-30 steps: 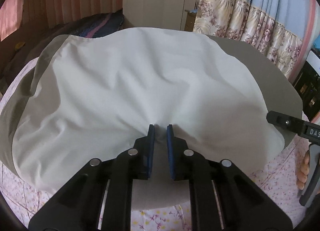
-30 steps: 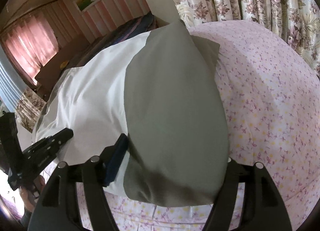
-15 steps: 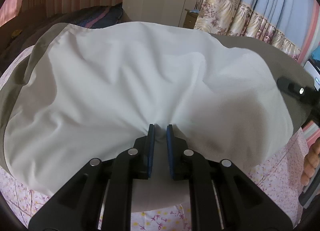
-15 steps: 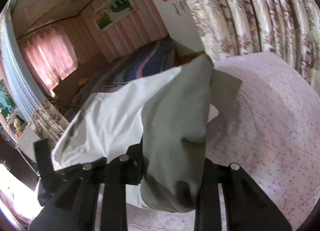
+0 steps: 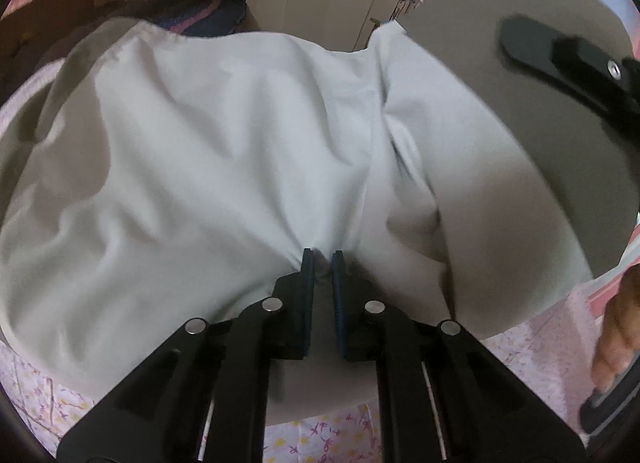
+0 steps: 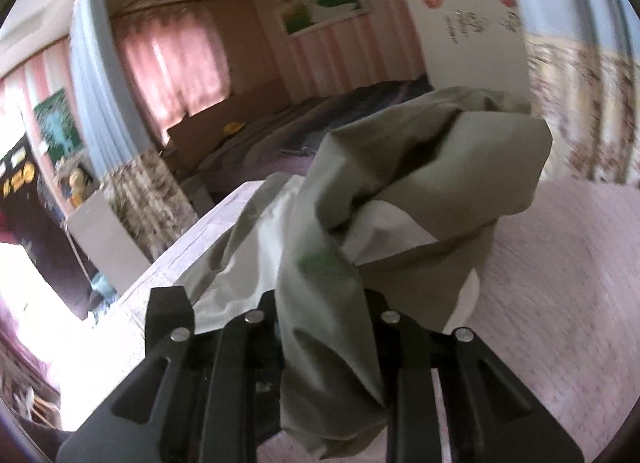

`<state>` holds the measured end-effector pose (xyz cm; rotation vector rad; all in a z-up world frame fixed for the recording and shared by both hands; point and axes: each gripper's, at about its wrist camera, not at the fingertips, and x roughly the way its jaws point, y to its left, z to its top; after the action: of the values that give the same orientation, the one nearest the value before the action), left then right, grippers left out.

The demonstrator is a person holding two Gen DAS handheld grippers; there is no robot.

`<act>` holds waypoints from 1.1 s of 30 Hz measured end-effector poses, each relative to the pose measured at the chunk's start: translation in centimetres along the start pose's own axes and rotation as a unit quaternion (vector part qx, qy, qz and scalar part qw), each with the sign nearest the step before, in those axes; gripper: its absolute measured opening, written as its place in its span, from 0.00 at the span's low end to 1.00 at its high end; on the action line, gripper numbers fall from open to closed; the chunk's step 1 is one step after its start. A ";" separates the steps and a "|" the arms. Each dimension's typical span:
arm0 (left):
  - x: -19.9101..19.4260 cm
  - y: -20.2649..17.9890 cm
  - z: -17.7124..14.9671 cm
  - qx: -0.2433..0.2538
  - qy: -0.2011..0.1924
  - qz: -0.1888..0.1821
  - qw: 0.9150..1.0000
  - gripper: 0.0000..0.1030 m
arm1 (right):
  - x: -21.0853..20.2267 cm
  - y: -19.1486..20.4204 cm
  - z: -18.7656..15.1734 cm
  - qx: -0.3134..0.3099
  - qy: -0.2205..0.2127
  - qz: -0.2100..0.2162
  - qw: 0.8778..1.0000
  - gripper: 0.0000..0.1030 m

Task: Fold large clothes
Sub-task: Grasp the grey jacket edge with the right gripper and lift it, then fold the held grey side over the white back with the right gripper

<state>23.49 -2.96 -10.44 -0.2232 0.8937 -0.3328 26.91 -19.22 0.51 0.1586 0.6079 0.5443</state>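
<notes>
1. The left hand-held gripper (image 5: pixel 322 259) is clenched on a pinch of the pale grey garment (image 5: pixel 208 167).
2. The right hand-held gripper (image 6: pixel 324 303) is closing, with a bunched fold of that garment (image 6: pixel 420 167) between its jaws, lifted.
3. The rest of the garment lies spread on the floral-sheeted bed (image 6: pixel 568 263).

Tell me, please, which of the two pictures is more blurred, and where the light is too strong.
Right wrist view: more blurred; the floral curtains and bedsheet smear, and the lower left corner is washed out white. Left wrist view: mostly sharp on the garment; only the right gripper at the upper right smears. Both views bend straight lines at the rim.
</notes>
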 end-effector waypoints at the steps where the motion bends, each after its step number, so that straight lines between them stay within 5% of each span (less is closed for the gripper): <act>1: -0.1 0.3 0.0 -0.006 0.002 -0.006 1.000 0.07 | 0.4 0.4 0.1 -0.005 0.003 0.003 1.000 0.20; 13: -5.4 2.6 -1.2 0.013 0.010 -0.012 1.000 0.01 | 8.3 4.4 -0.4 -0.074 0.093 0.017 0.993 0.17; 19: -9.5 7.3 -1.1 0.007 -0.002 0.027 1.000 0.00 | 10.7 6.6 -2.7 -0.142 0.132 -0.012 0.981 0.17; 27: -10.3 11.7 0.6 -0.015 -0.006 0.040 0.999 0.01 | 12.4 10.5 -7.6 -0.300 0.156 -0.075 0.938 0.17; 33: -9.2 12.3 0.7 -0.008 -0.001 0.049 0.999 0.01 | 12.0 10.5 -7.2 -0.291 0.165 -0.076 0.939 0.18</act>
<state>21.10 11.93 -7.39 -0.1938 0.9014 -0.2344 26.33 -4.04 -8.18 -0.5464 0.7518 0.5828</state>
